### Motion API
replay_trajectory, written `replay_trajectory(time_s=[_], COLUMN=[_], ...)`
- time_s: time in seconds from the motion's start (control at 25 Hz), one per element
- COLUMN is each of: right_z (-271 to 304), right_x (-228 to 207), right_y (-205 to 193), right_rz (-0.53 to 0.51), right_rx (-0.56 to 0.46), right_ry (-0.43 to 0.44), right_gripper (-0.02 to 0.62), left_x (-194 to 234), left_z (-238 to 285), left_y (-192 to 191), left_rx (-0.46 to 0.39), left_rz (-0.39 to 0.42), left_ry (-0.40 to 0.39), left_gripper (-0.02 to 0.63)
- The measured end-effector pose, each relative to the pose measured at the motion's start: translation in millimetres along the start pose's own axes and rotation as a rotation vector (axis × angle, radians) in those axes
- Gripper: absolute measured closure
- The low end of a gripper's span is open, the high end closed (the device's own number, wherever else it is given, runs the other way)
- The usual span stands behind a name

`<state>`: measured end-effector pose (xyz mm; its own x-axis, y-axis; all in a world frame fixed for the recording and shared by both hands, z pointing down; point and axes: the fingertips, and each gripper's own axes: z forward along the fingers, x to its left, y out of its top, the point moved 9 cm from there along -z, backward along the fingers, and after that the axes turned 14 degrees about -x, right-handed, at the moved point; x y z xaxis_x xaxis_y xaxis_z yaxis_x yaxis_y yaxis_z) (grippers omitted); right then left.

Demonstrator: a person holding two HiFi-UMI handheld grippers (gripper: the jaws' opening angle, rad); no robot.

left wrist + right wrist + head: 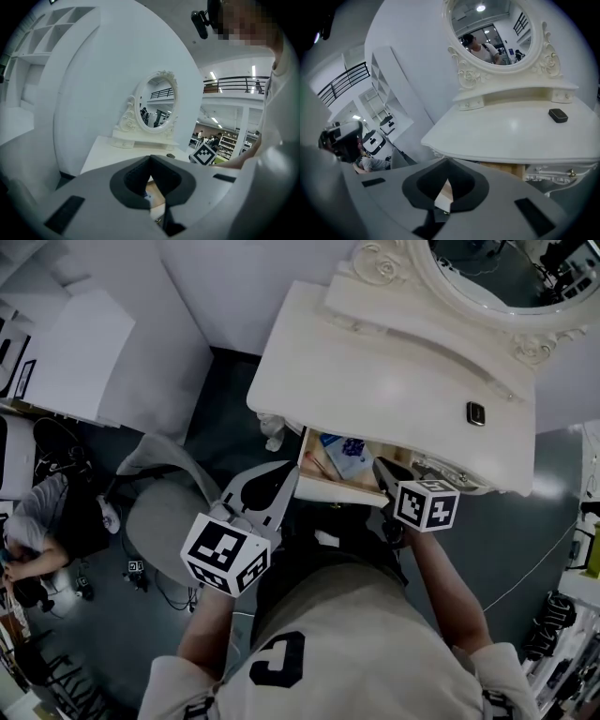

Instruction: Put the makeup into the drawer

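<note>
Left gripper [292, 471] and right gripper [379, 463]: both fully closed, empty, just over the open drawer [343, 485].
Dark compact [476, 413] lies on the worktop [375, 381] beyond the drawer. Probably light, rigid, slick and crackable, so pinch its side edges.

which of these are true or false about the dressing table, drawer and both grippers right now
1. The drawer under the dressing table top is open. True.
2. The right gripper holds a makeup item. False: its jaws are closed together with nothing between them.
3. A small dark object lies on the tabletop. True.
4. The left gripper has its jaws wide apart. False: they meet at the tips and are empty.
5. The mirror stands upright at the back of the table. True.
</note>
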<state>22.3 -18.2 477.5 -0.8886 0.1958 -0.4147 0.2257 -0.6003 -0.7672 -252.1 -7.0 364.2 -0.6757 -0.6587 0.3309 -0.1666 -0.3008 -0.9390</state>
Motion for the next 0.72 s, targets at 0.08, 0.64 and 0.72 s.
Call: replay_trajectory(time_s=[0.08,0.64,0.72], right_z=[-14,-82,-85], right_x=[6,28,28], right_y=[0,3,3], right_rz=[0.049,0.182,0.195], right_rx=[-0.023,-0.165,-0.174], right_ry=[0.013,0.058,0.063], right_gripper=[0.568,0.568,0.568], left_x=[-2,-26,-29], left_z=[6,36,36], left_y=[-2,-11,-11], left_rx=[0.013,0.065,0.069], left_rz=[-0.004,-0.002,-0.002], left_ry=[-0.043,-0.234,-0.237], left_gripper=[0.552,0.552,0.552])
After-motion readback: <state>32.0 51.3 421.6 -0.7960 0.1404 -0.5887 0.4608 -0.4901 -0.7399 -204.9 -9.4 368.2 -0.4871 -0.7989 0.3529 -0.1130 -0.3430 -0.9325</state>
